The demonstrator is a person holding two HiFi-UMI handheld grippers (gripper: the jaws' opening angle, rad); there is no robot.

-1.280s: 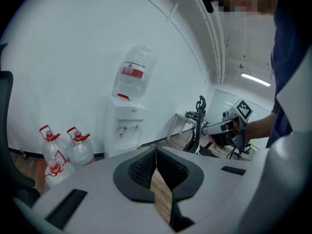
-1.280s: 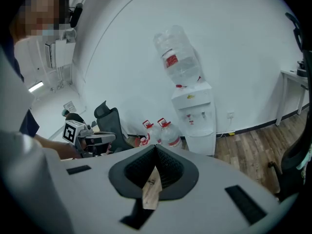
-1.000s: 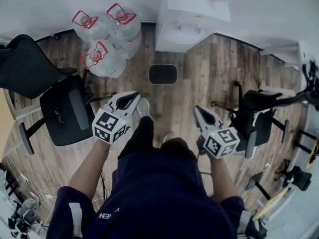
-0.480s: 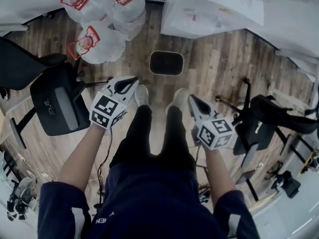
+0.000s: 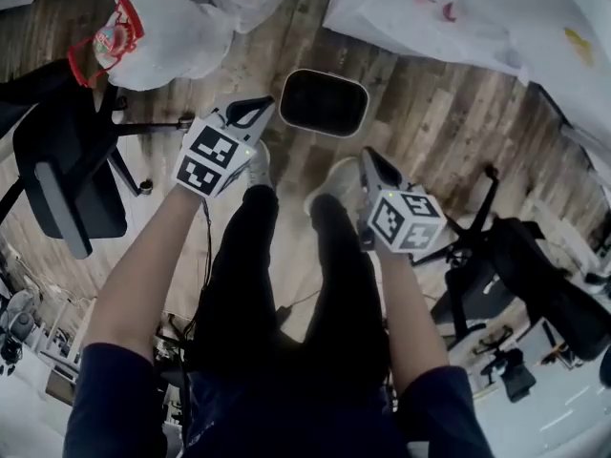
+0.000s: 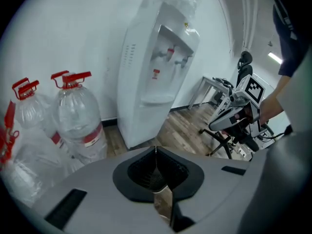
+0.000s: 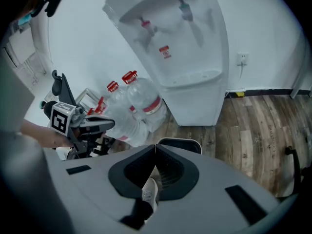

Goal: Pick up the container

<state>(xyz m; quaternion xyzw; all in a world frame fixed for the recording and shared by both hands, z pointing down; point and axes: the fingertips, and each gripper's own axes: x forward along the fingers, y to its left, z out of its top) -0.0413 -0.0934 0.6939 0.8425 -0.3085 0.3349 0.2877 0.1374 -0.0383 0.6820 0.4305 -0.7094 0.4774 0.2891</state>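
The container (image 5: 323,101) is a dark rounded-rectangle bin with a pale rim, standing on the wooden floor ahead of the person's feet. My left gripper (image 5: 262,107) is shut and empty, its tips just left of the bin's near corner. My right gripper (image 5: 368,157) is also shut and empty, held a little nearer than the bin, off its right end. In the right gripper view the container (image 7: 179,143) peeks over the shut right gripper (image 7: 155,148), with a shoe below. The left gripper view shows the shut left gripper (image 6: 155,151) but not the bin.
A white water dispenser (image 6: 156,67) stands against the wall, behind the bin. Large clear water bottles (image 5: 153,27) with red caps sit on the floor at the left. Black office chairs stand to the left (image 5: 67,170) and right (image 5: 516,275). Cables lie on the floor near the left chair.
The person has stepped forward and the head view has tipped down. The container now lies close to both grippers' tips. Both grippers remain shut and empty.
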